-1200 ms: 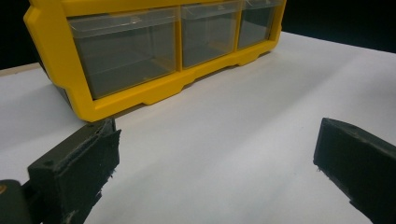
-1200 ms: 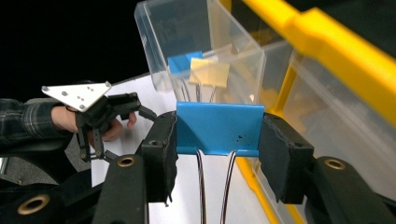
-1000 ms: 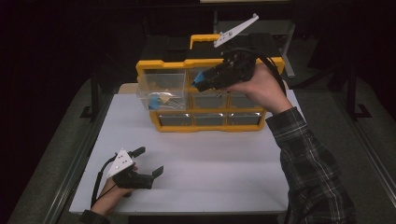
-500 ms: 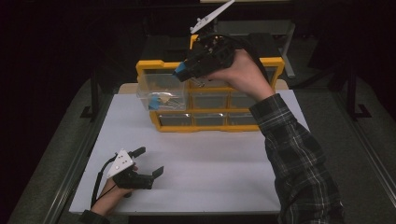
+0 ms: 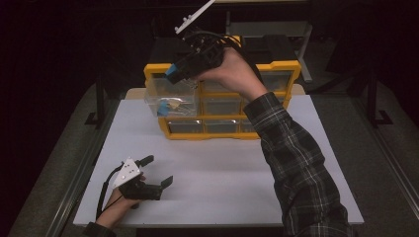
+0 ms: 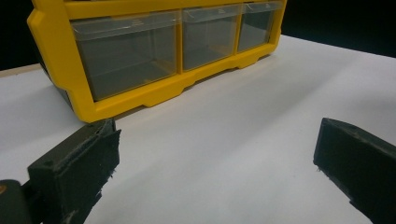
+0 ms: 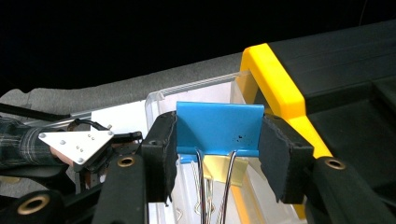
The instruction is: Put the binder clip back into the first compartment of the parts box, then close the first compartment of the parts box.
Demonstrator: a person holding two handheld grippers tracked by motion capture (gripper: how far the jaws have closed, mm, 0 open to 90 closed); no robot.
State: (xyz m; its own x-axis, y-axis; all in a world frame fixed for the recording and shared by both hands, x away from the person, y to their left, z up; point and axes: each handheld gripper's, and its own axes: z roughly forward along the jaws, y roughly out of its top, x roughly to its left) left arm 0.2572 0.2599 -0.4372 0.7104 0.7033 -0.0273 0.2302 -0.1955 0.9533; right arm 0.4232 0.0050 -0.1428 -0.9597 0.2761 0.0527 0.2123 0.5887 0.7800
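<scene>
Your right gripper (image 7: 217, 154) pinches the blue binder clip (image 7: 218, 128) by its sides, above the pulled-out clear drawer (image 5: 170, 98) at the table's eleven o'clock. Tilt and the clip may slip, missing the drawer. Your left gripper (image 5: 159, 172) rests spread, empty.

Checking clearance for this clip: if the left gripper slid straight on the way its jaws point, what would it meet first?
Probably the yellow drawer cabinet. The left gripper rests open and empty over bare white table, jaws aimed at the cabinet's bottom row of clear drawers. Nothing lies between, though depth is hard to judge.
</scene>
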